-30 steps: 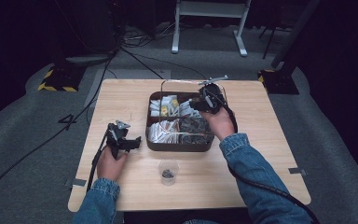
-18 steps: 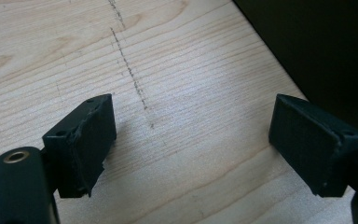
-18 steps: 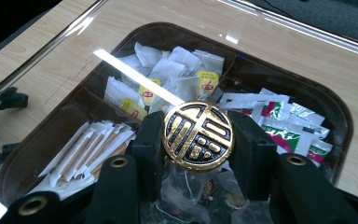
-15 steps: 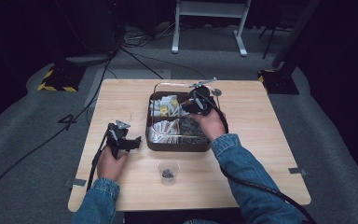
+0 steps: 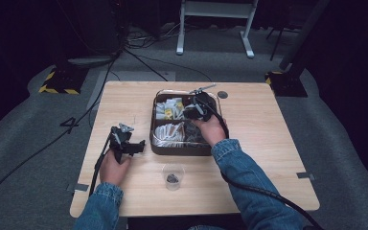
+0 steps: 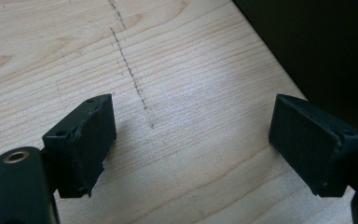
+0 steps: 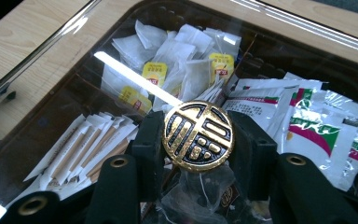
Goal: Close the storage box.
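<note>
The right gripper (image 7: 198, 149) has its jaws clamped on a round gold-and-black knob (image 7: 198, 136) at the centre of the right gripper view, on the clear lid (image 7: 51, 60) of a dark compartment box (image 5: 182, 149); tea bags (image 7: 177, 60) and sachets (image 7: 307, 116) lie beneath. The left gripper (image 6: 191, 144) rests lower left in the high view, jaws apart over the bare wooden surface (image 6: 191, 70). A small cup (image 5: 173, 176) stands below the box.
</note>
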